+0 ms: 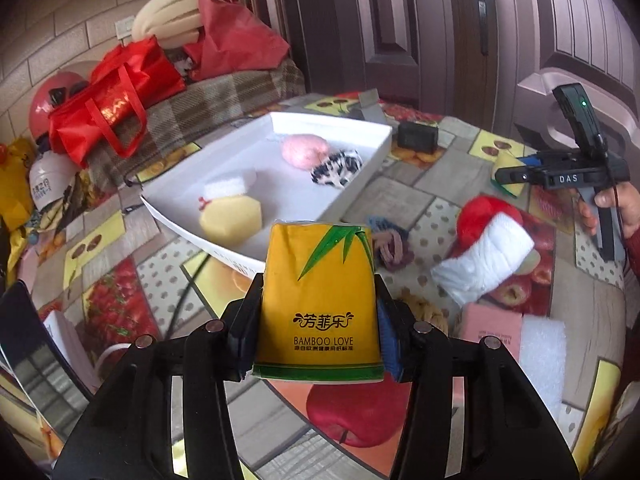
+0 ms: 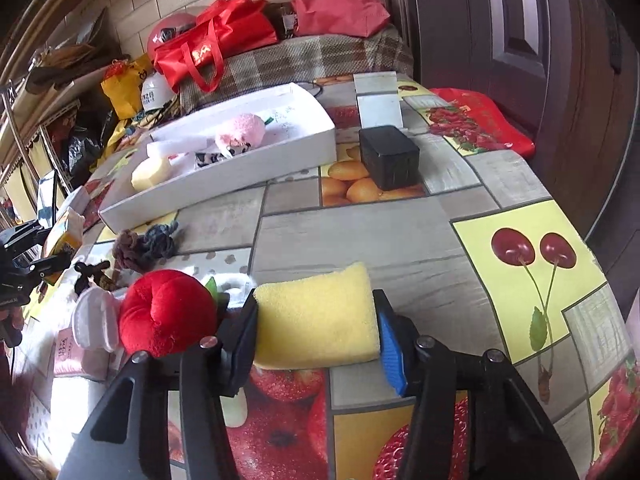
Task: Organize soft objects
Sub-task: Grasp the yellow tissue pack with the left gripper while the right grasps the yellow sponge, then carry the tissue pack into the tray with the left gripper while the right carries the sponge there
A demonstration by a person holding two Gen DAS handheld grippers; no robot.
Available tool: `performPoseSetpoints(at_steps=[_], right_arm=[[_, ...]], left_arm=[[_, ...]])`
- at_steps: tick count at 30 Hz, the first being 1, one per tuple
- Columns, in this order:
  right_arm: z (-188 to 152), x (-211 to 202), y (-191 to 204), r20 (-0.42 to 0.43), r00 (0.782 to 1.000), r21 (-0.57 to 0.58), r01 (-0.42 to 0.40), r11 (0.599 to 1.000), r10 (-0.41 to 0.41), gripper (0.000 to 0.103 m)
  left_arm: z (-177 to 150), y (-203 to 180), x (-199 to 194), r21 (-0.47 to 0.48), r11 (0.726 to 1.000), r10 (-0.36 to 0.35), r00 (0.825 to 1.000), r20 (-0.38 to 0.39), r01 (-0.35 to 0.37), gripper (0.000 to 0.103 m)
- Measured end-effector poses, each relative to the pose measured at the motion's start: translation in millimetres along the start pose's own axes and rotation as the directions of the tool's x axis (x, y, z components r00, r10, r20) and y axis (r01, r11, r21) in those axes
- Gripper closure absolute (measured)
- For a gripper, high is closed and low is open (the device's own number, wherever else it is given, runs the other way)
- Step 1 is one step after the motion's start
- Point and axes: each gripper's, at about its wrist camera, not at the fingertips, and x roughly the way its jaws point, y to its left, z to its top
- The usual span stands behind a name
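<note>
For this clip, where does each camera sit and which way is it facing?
Left wrist: sits on the left gripper, looking down over its jaws, shut on a yellow tissue pack, toward the white tray; a hand holds the right gripper at right.
Right wrist: sits on the right gripper, its jaws gripping a yellow sponge, facing across the table; the left gripper shows at left.
Shared: tray, red plush apple, black box.

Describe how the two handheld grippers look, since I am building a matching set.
Both are black plastic. The left gripper and right gripper each carry one blue pad and silver pivot bolts. From the left view, the right one shows white "DAS" lettering, a green light and a grey handle.
</note>
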Motion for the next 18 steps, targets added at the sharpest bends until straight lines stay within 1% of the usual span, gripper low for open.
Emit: performPoseSetpoints(at_steps=[3,6,10,12,14,16,18], right_arm=[[11,-18,-2,0.089,0.996,0.042,-0.032,0.999,0.028,0.050],[24,-39,2,0.194,0.981,0.048,-0.037,0.998,0.027,0.050],[39,-62,7,0.303,0.953,0.051,-0.047,0.998,0.029,0.050],[45,-69,8,0.340,0.940,0.052,-0.054,0.997,0.033,0.050],[50,-73,9,0.364,0.931,0.050,-0.060,0.997,0.037,0.050],[55,-74,9,0.374,0.926,0.048,-0.064,0.997,0.041,0.050],[60,-74,10,0.381,0.923,0.050,-0.071,0.996,0.047,0.050]], left_arm=[[18,-1,-2,-0.012,1.000,0.016,0.999,0.030,-0.016,0.054],[36,-6,3,-0.024,0.999,0.030,0.998,0.051,-0.029,0.054],[59,-13,10,-0.041,0.992,0.122,0.989,0.078,-0.119,0.054],[70,-12,14,-0.065,0.986,0.162,0.983,0.089,-0.157,0.054],[79,-10,18,-0.085,0.975,0.212,0.972,0.101,-0.204,0.054],[85,-7,20,-0.107,0.964,0.256,0.960,0.112,-0.244,0.054],[89,-3,22,-0.124,0.957,0.277,0.954,0.116,-0.263,0.054]])
